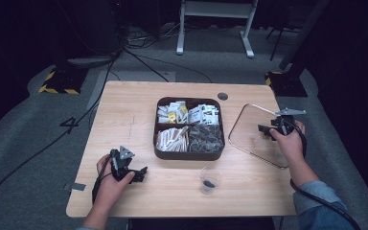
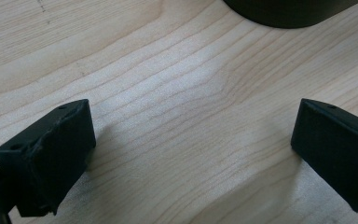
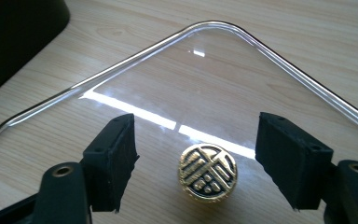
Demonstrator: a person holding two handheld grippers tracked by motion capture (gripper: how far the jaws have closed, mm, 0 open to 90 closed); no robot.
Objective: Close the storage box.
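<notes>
A clear glass lid [image 1: 249, 141] lies flat on the table to the right of a dark compartment box [image 1: 189, 154]. In the right gripper view the lid [image 3: 205, 79] carries a round gold knob [image 3: 208, 172] with a dark embossed pattern. My right gripper [image 3: 198, 142] is open, one jaw on each side of the knob and neither touching it. From the high view my right gripper [image 1: 265, 129] sits over the lid's right part. My left gripper [image 1: 141, 173] rests low at the front left, open over bare wood [image 2: 193, 140] with nothing between its jaws.
The box holds several packets and sticks in its compartments. A small clear cup [image 1: 209, 179] with something dark inside stands near the front edge, just in front of the box. The box's dark rim [image 2: 284, 11] lies ahead of my left gripper. The wooden table [image 1: 124, 110] shows bare wood at left.
</notes>
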